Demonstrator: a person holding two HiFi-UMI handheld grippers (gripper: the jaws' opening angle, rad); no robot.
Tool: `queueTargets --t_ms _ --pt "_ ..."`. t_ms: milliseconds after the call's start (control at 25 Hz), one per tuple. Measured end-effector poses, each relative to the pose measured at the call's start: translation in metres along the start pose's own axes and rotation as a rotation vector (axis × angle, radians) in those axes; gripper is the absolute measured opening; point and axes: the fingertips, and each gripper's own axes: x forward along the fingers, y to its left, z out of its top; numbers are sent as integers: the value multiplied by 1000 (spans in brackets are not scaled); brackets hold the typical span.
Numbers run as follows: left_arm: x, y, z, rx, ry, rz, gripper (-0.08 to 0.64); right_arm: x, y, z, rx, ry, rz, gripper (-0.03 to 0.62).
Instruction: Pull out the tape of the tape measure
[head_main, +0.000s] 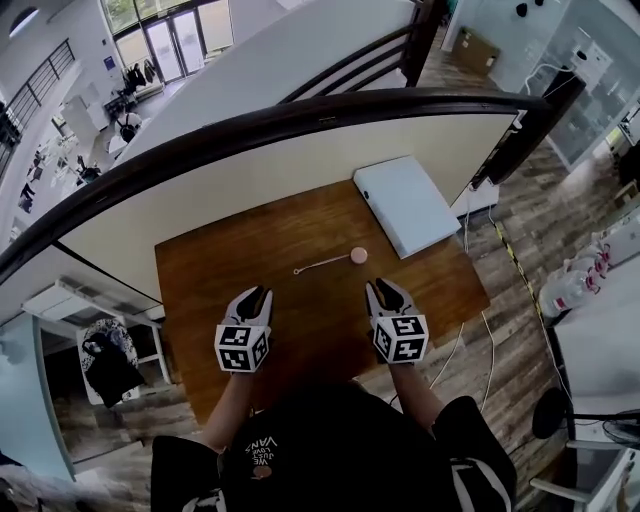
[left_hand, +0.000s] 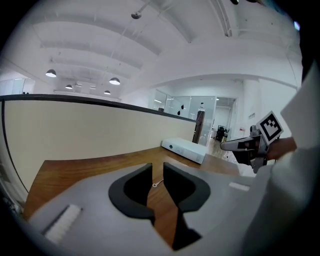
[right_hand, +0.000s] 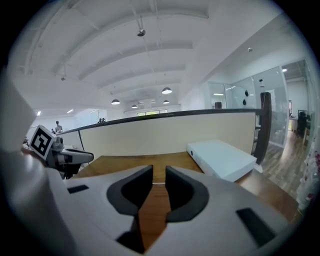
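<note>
A small pink round tape measure (head_main: 358, 255) lies on the brown wooden table (head_main: 310, 330), its thin tape (head_main: 322, 264) drawn out to the left and ending in a small ring (head_main: 297, 271). The ring end (left_hand: 154, 185) also shows far off through the left jaws. My left gripper (head_main: 260, 294) hovers over the table in front of the tape's end. My right gripper (head_main: 381, 288) hovers in front of the pink case. Both are apart from the tape measure. In the gripper views, the left gripper (left_hand: 157, 172) and the right gripper (right_hand: 159, 175) each keep a narrow gap with nothing in it.
A flat white box (head_main: 405, 205) lies at the table's far right corner, beside a cream partition wall (head_main: 250, 190) with a dark rail along the far edge. Cables (head_main: 470, 330) run over the floor to the right of the table.
</note>
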Motion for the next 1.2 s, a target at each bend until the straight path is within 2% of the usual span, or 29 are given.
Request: queueTargets --t_ms 240,560,920,1200 --pt "-19 -11 8 14 -34 -97 46 -19 18 -3 26 -28 -45 67" --pt "-40 -33 13 56 -69 -221 12 -43 51 -8 46 -63 -40 29" --pt "-64 -48 2 83 -57 -318 11 -69 77 -18 77 -102 -68 14" --pt "-78 -58 -12 86 -50 -368 11 -86 96 -39 72 -68 -78 14"
